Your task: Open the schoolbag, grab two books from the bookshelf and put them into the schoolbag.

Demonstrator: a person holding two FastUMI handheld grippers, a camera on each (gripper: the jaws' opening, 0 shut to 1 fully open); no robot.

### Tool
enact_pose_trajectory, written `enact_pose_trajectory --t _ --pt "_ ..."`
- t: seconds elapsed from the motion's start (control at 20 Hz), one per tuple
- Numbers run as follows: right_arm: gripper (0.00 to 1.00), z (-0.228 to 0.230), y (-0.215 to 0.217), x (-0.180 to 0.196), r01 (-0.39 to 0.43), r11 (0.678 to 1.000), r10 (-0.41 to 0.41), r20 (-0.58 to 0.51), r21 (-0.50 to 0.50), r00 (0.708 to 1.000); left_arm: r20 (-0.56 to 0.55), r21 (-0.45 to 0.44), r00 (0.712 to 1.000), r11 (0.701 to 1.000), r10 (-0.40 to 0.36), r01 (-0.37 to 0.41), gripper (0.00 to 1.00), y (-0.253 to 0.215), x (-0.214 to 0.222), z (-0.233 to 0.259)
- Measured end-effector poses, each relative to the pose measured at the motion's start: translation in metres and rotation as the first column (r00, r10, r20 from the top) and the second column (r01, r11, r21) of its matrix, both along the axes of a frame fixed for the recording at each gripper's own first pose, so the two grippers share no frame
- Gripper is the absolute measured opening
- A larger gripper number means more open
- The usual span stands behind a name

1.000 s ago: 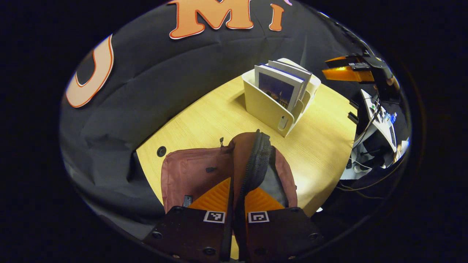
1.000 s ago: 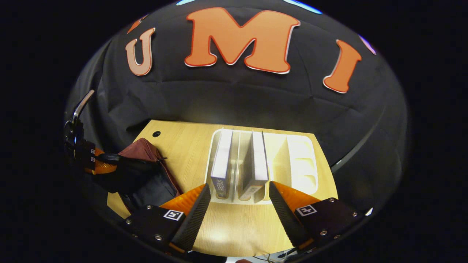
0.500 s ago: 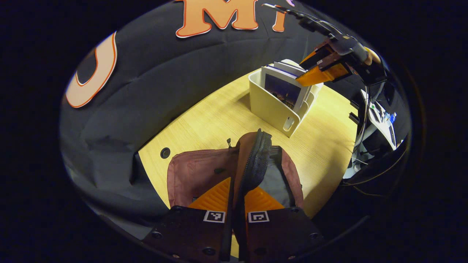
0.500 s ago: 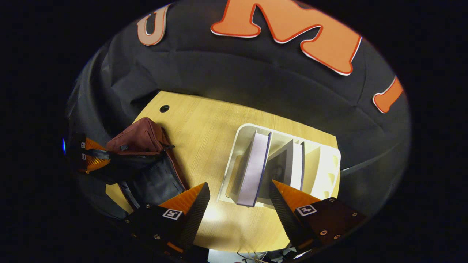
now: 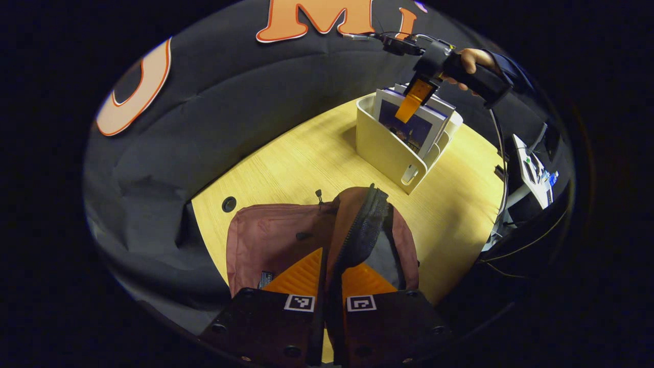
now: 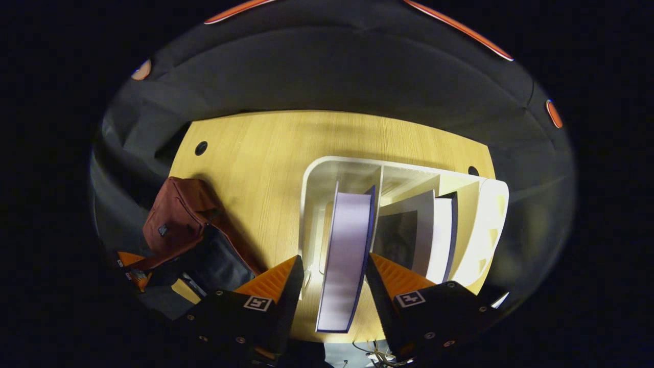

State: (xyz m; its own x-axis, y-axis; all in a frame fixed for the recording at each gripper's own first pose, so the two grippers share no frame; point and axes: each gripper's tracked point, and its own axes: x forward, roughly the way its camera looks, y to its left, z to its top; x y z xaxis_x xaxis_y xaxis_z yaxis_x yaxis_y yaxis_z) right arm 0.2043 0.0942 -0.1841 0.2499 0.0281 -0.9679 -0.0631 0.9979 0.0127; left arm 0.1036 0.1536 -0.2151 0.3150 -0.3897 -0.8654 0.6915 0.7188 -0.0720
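We have the left gripper (image 5: 327, 266) clamped on the zipper rim of the open schoolbag (image 5: 286, 240), which lies on the table (image 5: 306, 163). Our right gripper (image 6: 332, 271) straddles a book (image 6: 347, 245) in the bookshelf (image 6: 480, 214), fingers apart; contact is unclear. A second book (image 6: 439, 235) stands beside it.

left tongs (image 5: 327, 278) clamp schoolbag (image 5: 286, 240) flap | right tongs (image 5: 409, 105) at bookshelf (image 5: 383, 148) books (image 5: 414, 125)
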Motion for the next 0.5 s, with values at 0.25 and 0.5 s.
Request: enact_pose_trajectory --t 0.25,0.5 --pt "0.57 -0.026 -0.006 0.001 0.002 0.998 -0.005 -0.056 -0.061 0.998 -0.018 0.0 1.0 1.0 0.019 -0.019 0.09 0.0 -0.004 -0.004" --pt "0.42 -0.031 -0.001 0.003 0.033 0.998 -0.037 -0.083 -0.053 0.996 -0.02 -0.003 0.999 1.0 0.028 -0.029 0.09 0.0 -0.006 -0.004"
